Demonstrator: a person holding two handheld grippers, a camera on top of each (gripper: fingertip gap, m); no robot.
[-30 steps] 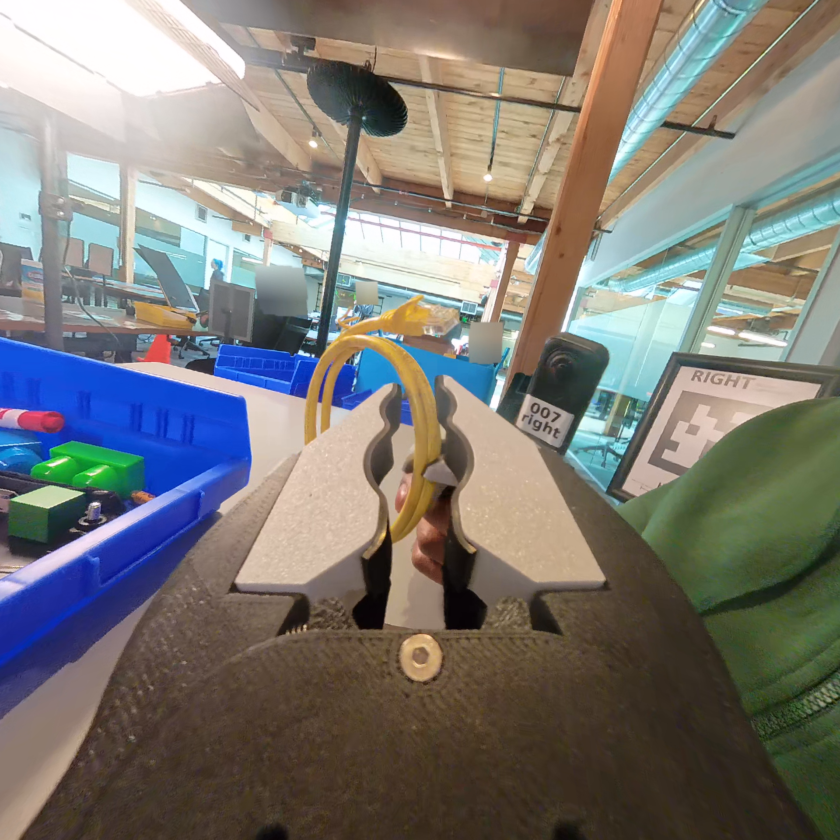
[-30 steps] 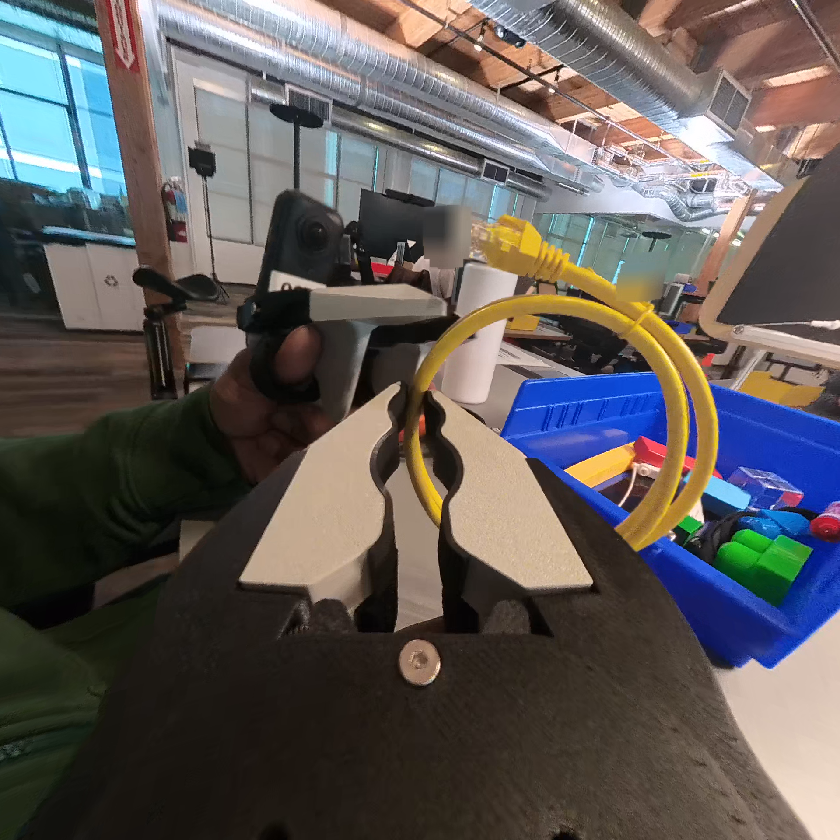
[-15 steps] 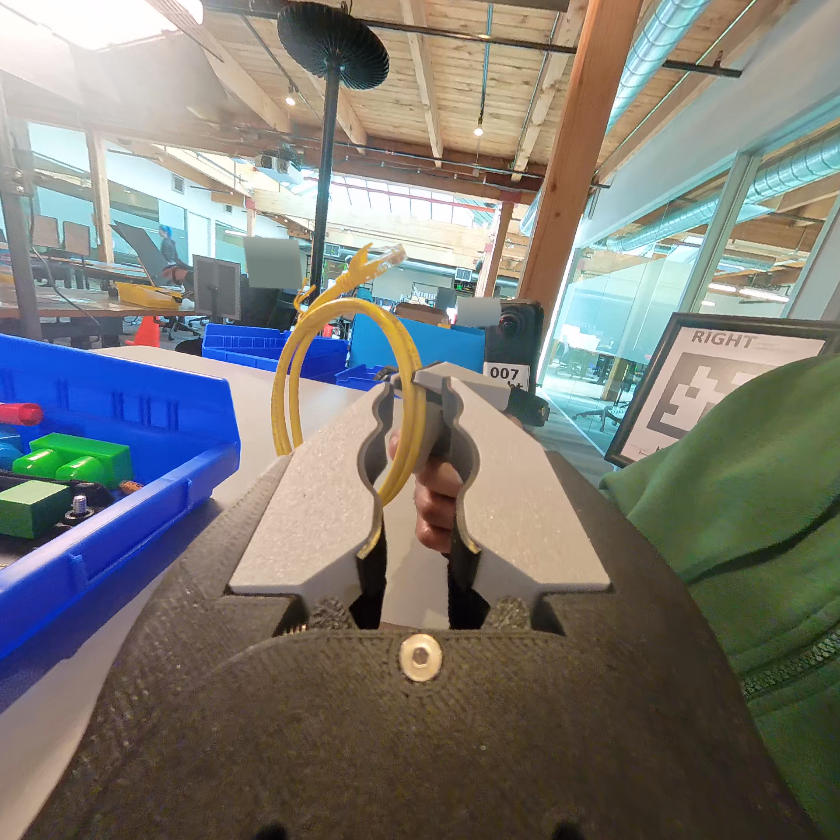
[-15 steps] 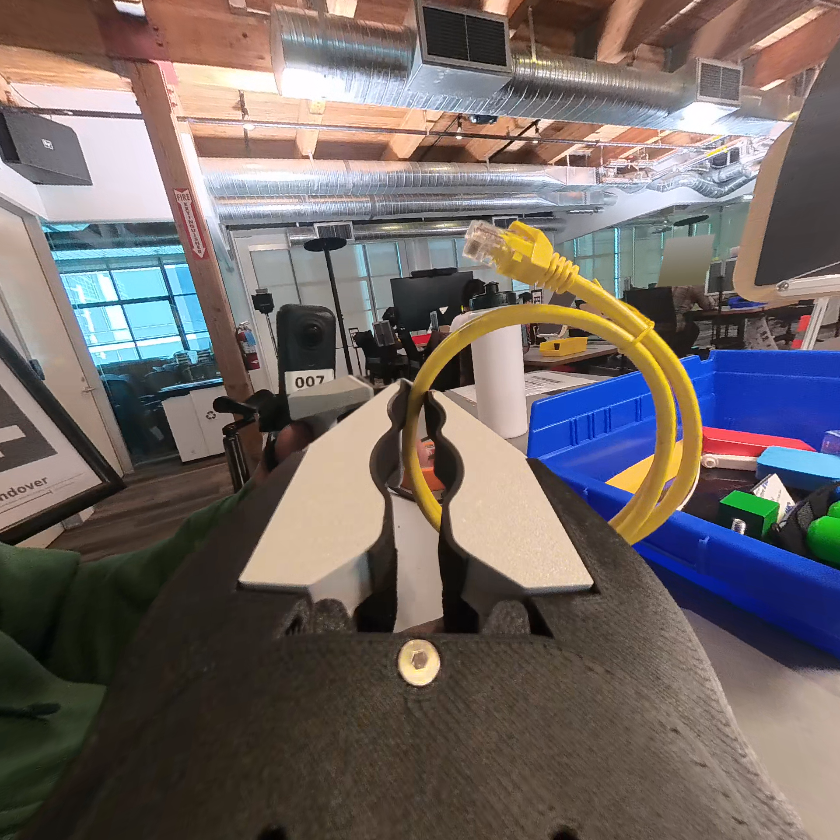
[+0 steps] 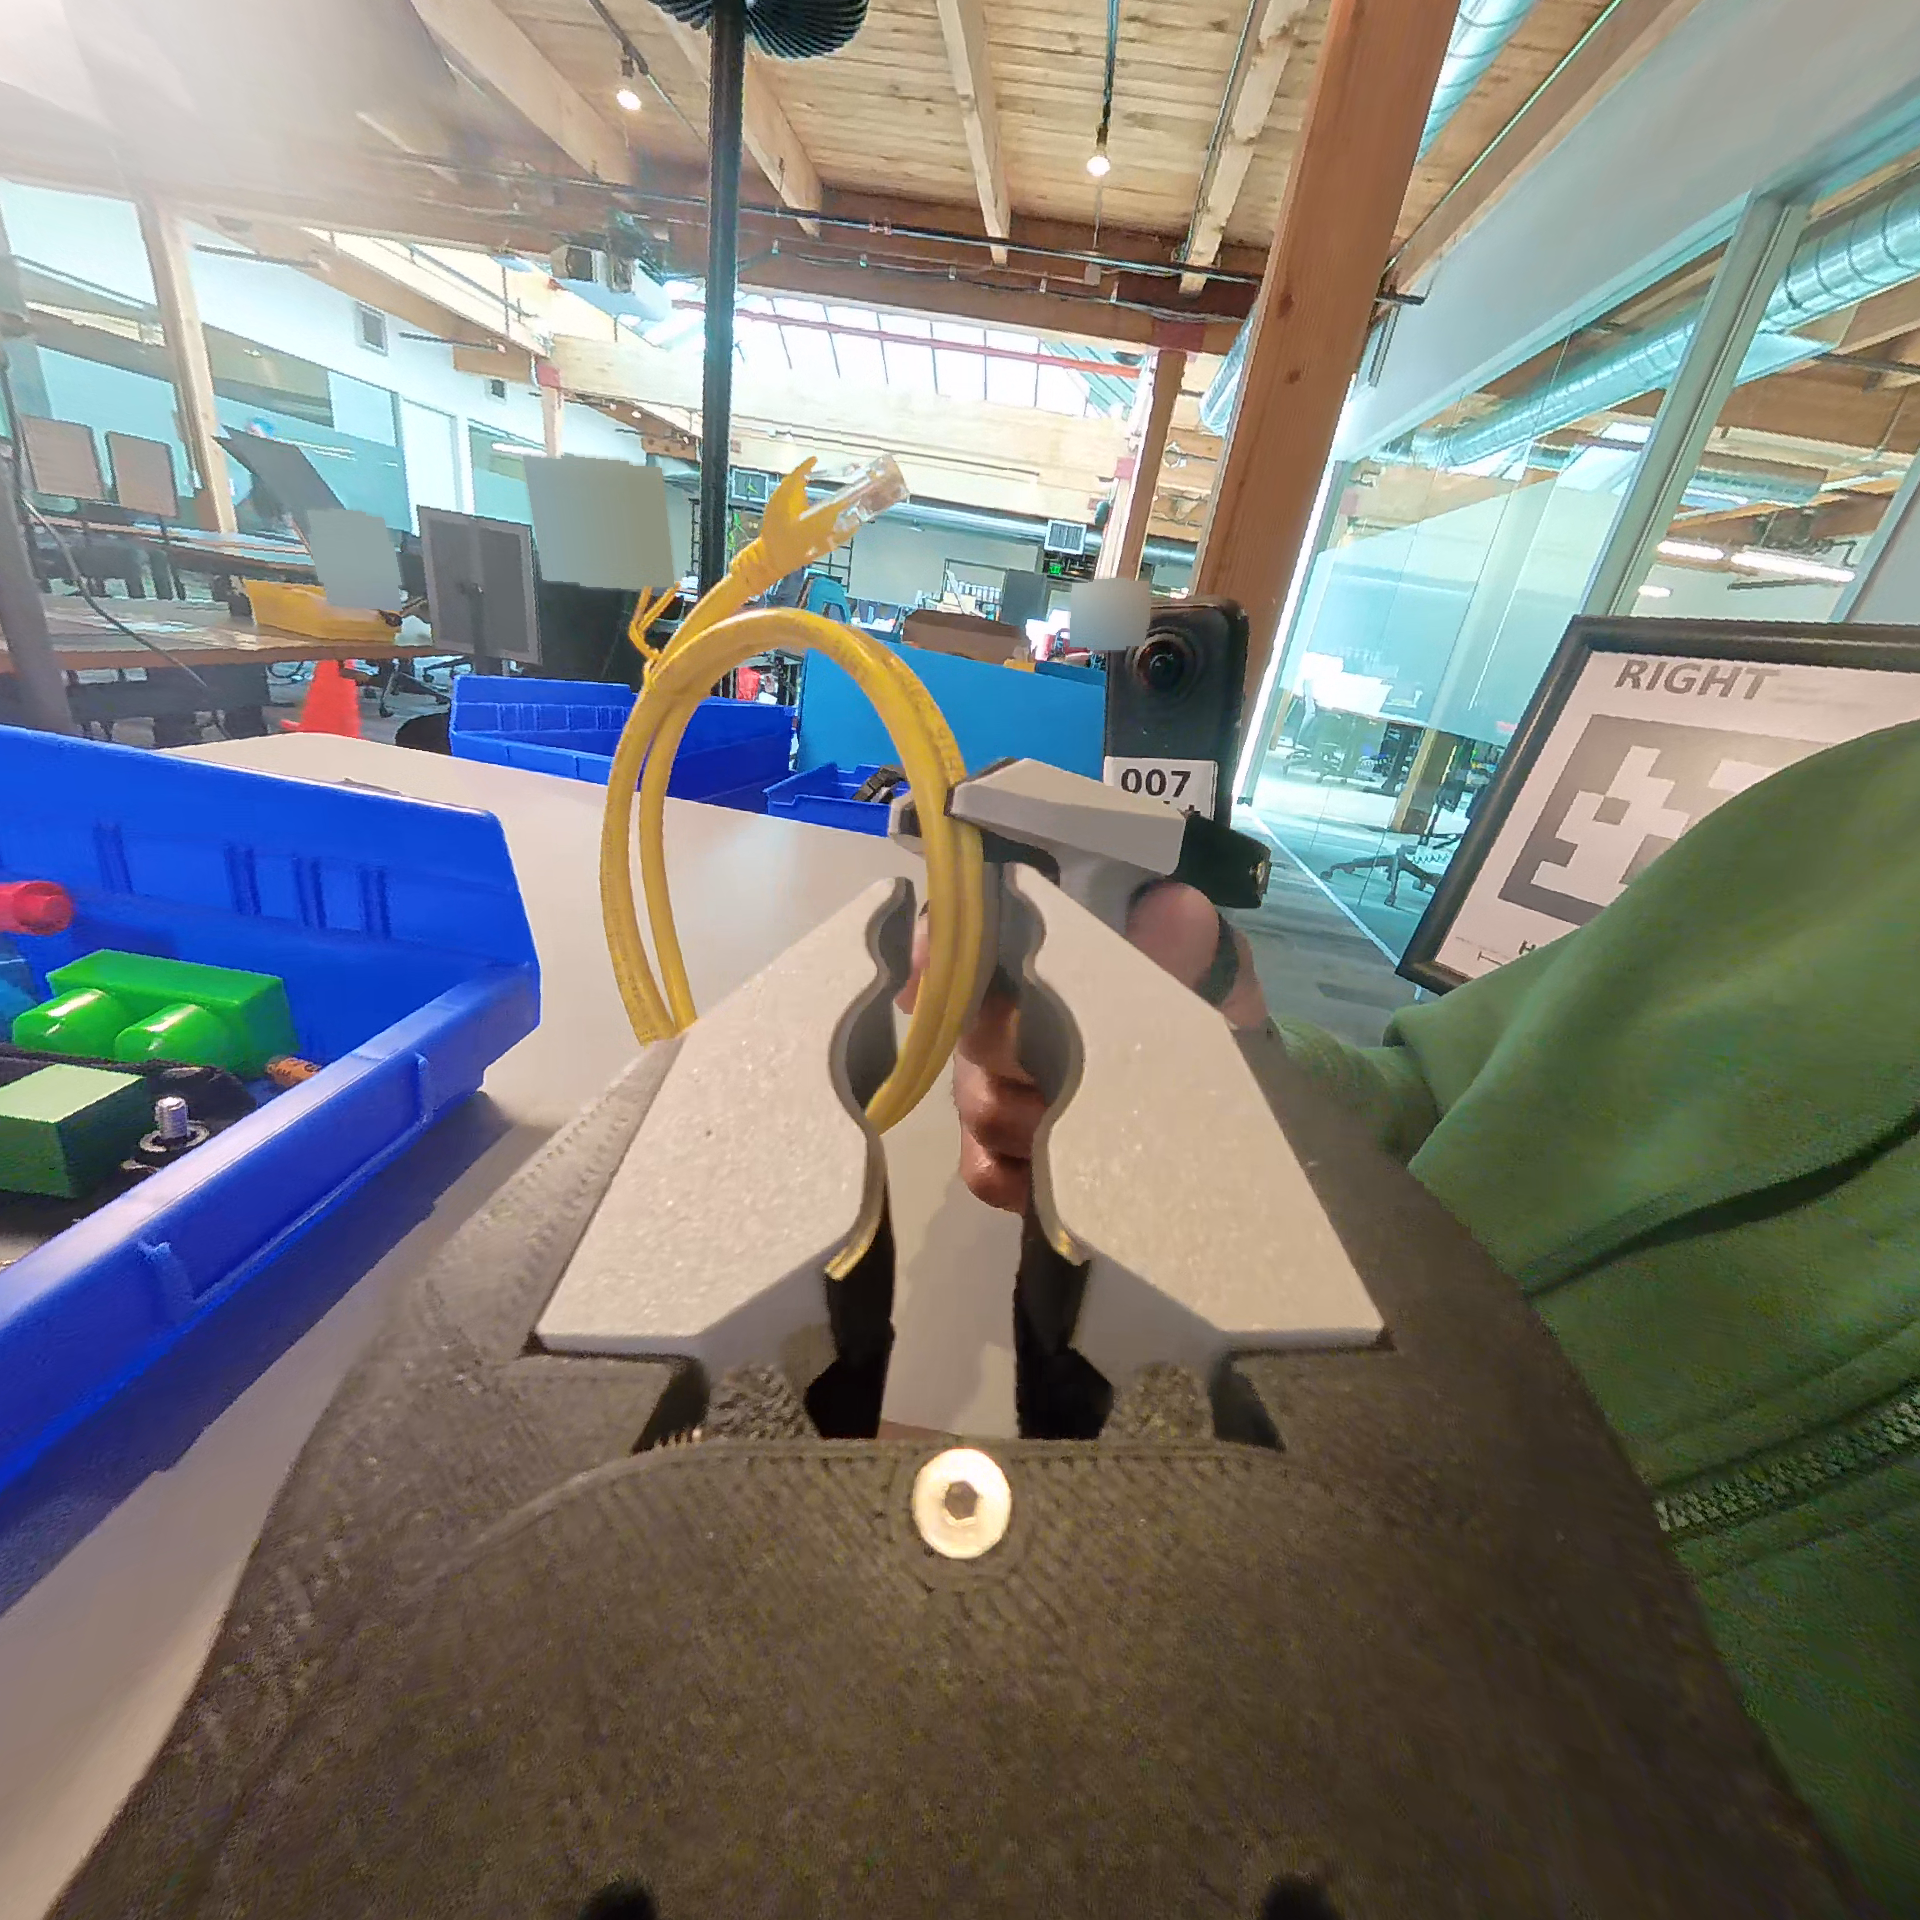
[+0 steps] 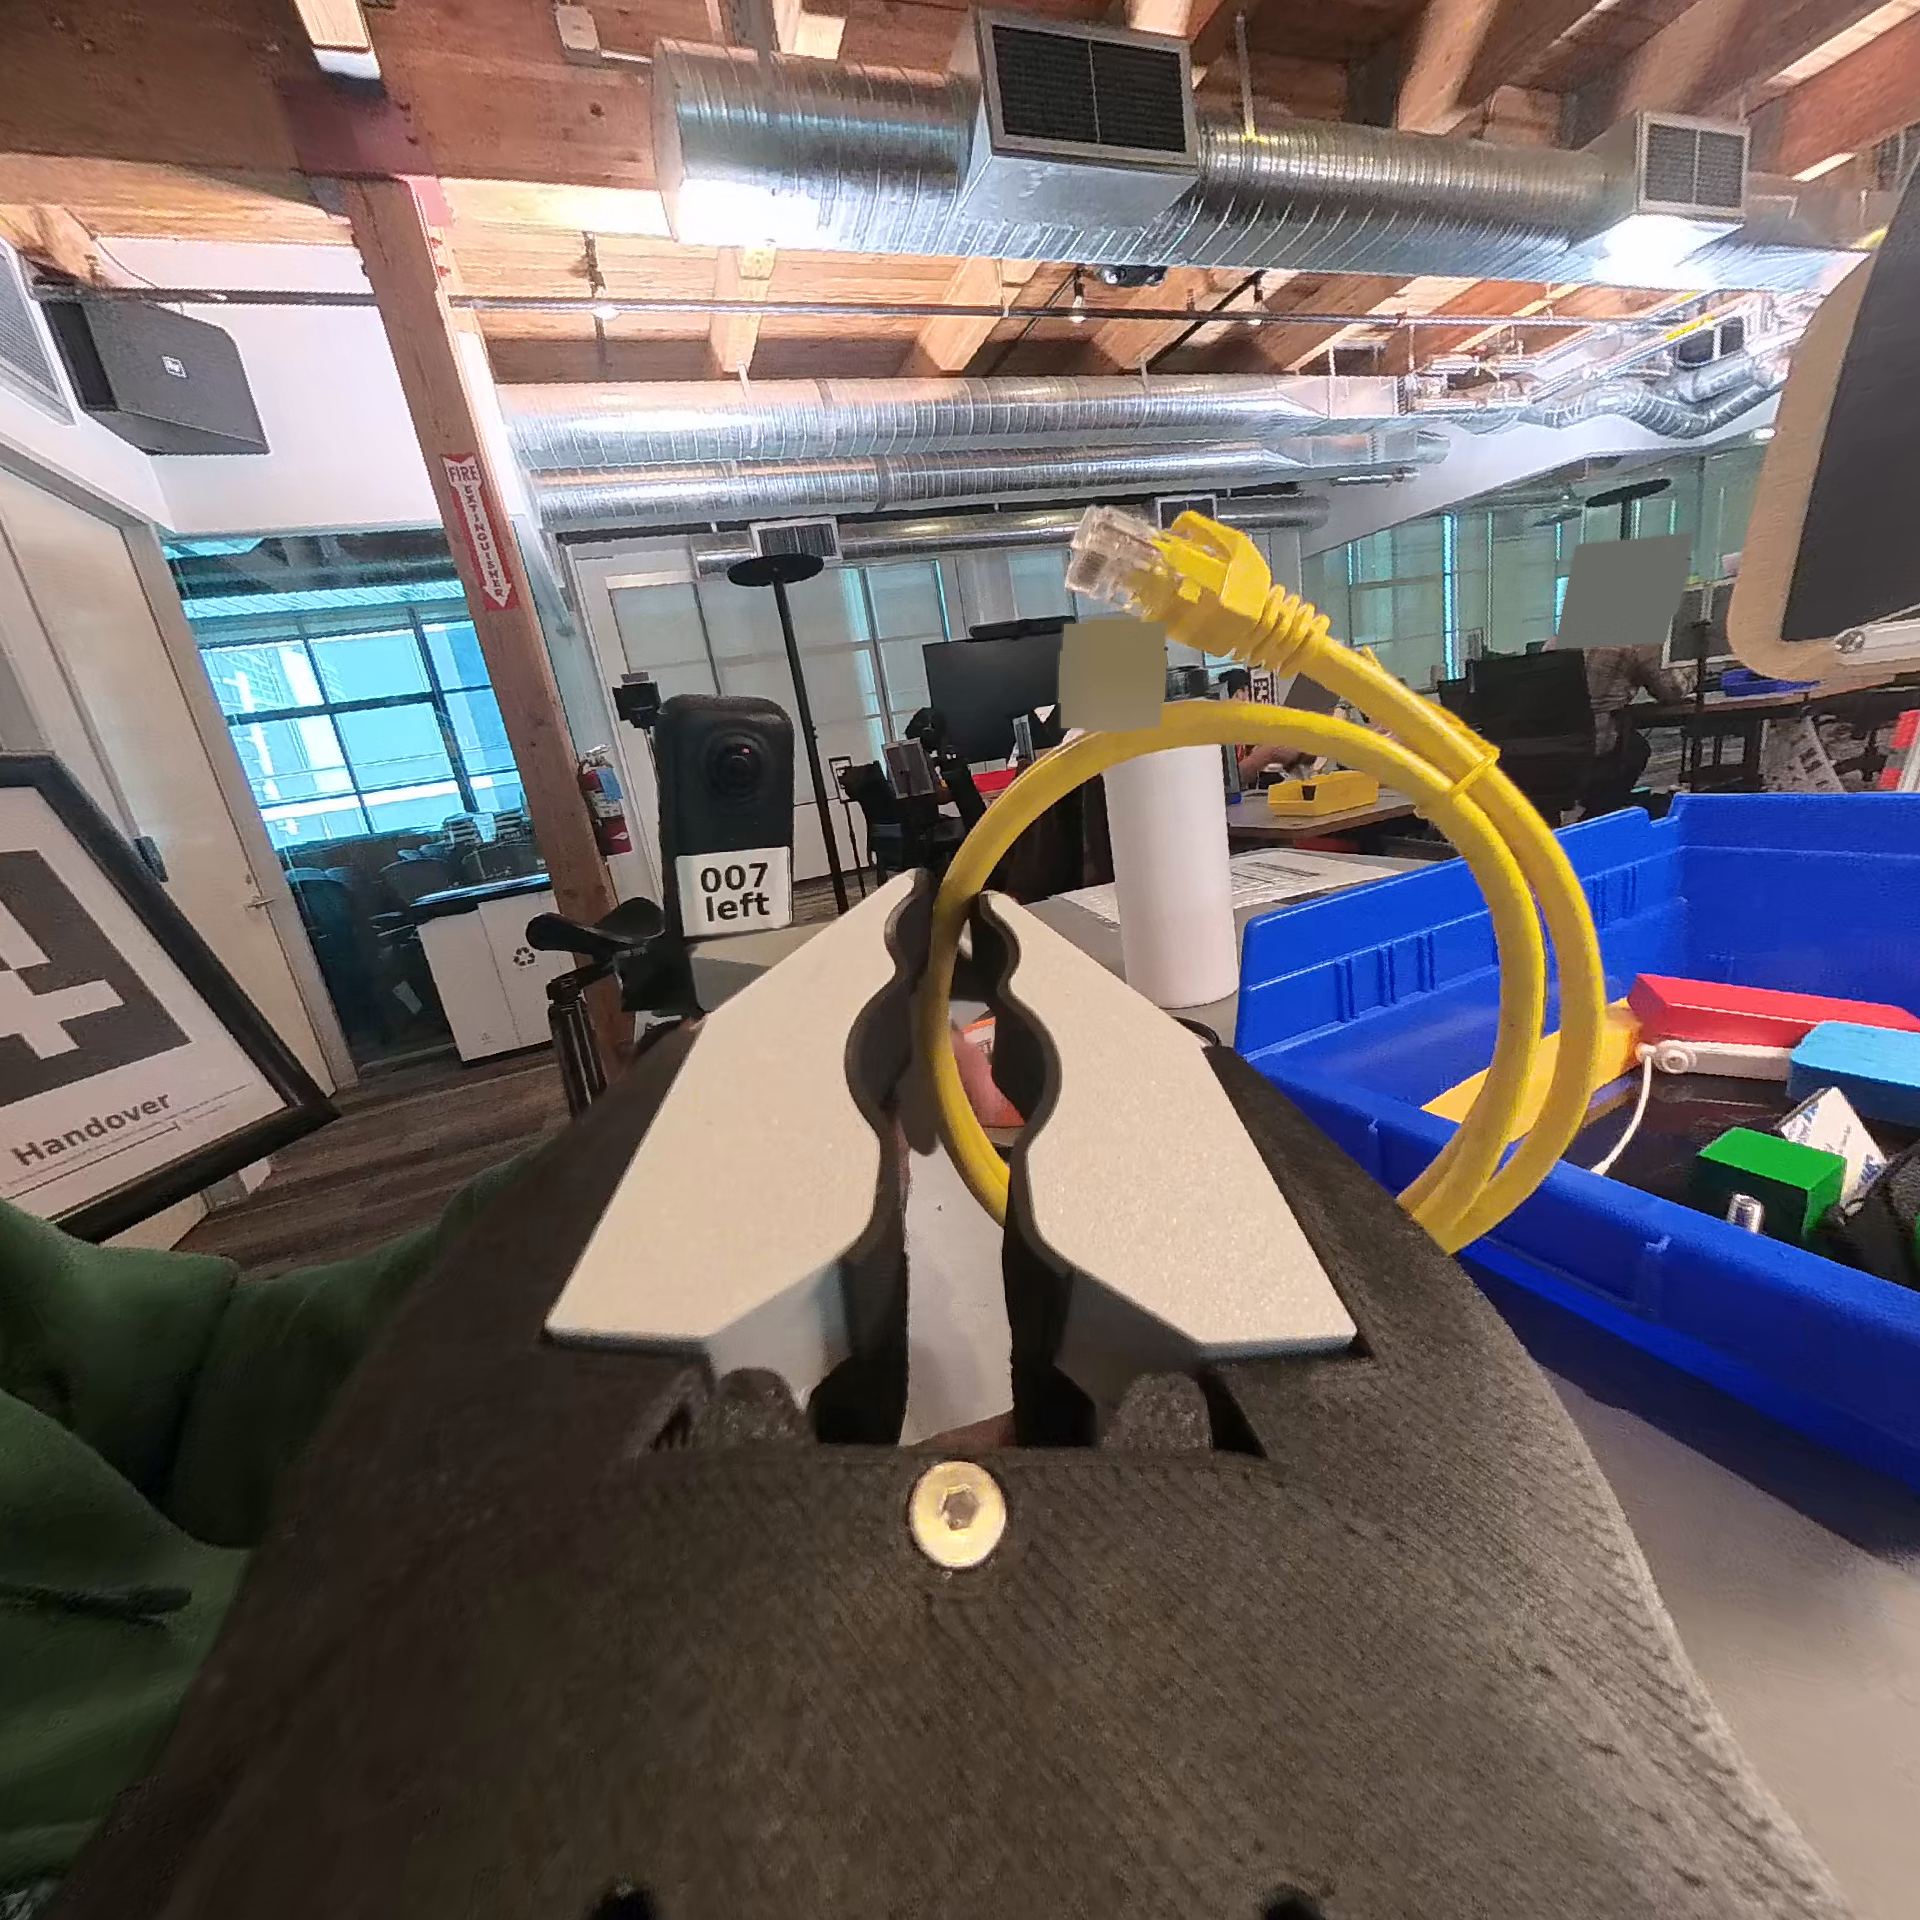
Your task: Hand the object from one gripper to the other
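Observation:
A yellow coiled network cable [image 5: 951,956] with a clear plug stands up between the two grippers. My right gripper [image 6: 954,904] is shut on the cable [image 6: 1340,670] at its fingertips, and the loop hangs to the right of it. In the left wrist view the right gripper [image 5: 951,821] pinches the cable just beyond my left fingertips. My left gripper [image 5: 956,883] is open. The cable runs down through its gap with room on both sides. In the right wrist view only the left gripper's camera body [image 6: 727,790] shows; its fingers are hidden.
A blue bin [image 5: 260,862] of coloured blocks sits on the grey table, left in the left wrist view and right in the right wrist view [image 6: 1403,997]. A framed marker sign [image 5: 1662,810] stands beside it. A green sleeve [image 5: 1662,1143] and a white cylinder [image 6: 1169,883] are near. The tips of both grippers are at nearly the same place.
The right gripper, still shut on the cable, has moved from deep between my left fingers out to just past their tips. The loop has swung left. Both views have levelled.

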